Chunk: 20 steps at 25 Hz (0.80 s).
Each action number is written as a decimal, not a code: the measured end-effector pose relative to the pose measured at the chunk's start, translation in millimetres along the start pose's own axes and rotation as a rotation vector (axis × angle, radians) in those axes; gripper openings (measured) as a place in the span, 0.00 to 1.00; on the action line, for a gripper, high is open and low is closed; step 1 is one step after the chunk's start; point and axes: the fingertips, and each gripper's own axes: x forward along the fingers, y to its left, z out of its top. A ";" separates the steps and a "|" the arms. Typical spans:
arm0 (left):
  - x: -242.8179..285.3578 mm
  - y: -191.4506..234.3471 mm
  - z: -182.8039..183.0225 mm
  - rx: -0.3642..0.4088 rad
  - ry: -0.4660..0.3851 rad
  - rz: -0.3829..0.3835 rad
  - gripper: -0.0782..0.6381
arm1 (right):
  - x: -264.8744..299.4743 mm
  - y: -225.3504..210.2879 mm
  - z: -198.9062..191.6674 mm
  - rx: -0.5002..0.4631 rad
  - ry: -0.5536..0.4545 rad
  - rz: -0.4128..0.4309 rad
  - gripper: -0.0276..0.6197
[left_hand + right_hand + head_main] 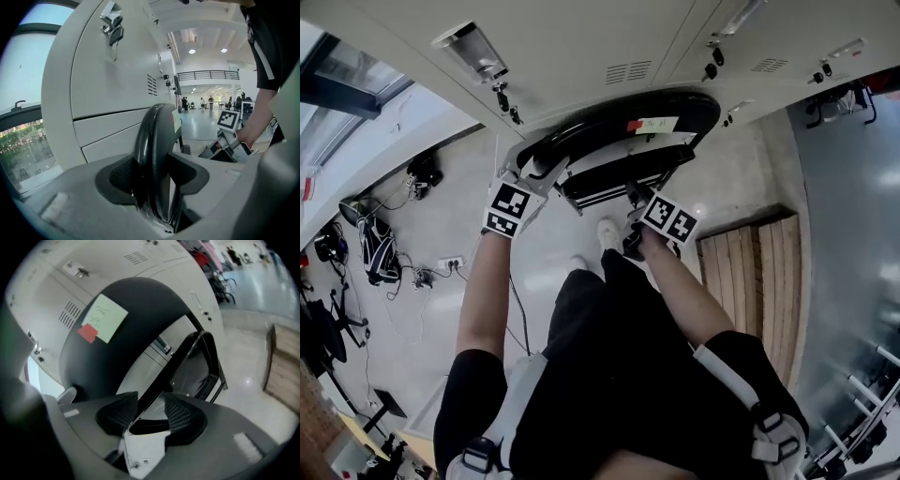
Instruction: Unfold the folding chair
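Chair (pixel 591 127), black and round-edged, bears a pale yellow note (pixel 657 124).

The folding chair (pixel 623 141) is black and stands upright on a pale glossy floor (pixel 553 248), close against a row of white lockers (pixel 581 47). It is not yet opened: the seat (pixel 619 180) lies near the back, almost flat with it. The backrest (pixel 136 329) is a smooth, dark, round-topped panel carrying a yellow sticky note (pixel 108 317) with a red tag (pixel 87 333) at its lower corner. A thin black frame tube (pixel 187 357) slants down beside the backrest.
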 end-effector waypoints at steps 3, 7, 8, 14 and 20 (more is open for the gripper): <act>-8.7 -17.5 2.5 0.007 -0.036 -0.012 0.39 | 10.9 -4.3 -12.8 0.130 0.011 -0.014 0.40; -21.9 -39.2 2.8 -0.011 -0.049 -0.029 0.39 | 20.6 -10.1 -26.0 0.158 0.039 -0.062 0.46; -24.3 -44.3 3.1 -0.018 -0.050 -0.036 0.39 | 21.6 -11.4 -28.2 0.171 0.043 -0.072 0.46; -35.8 -66.8 3.0 -0.045 -0.054 -0.075 0.38 | 25.9 -16.1 -43.7 0.244 0.047 -0.131 0.47; -41.4 -85.0 2.2 -0.068 -0.042 -0.114 0.37 | 26.5 -31.1 -48.0 0.282 0.008 -0.226 0.42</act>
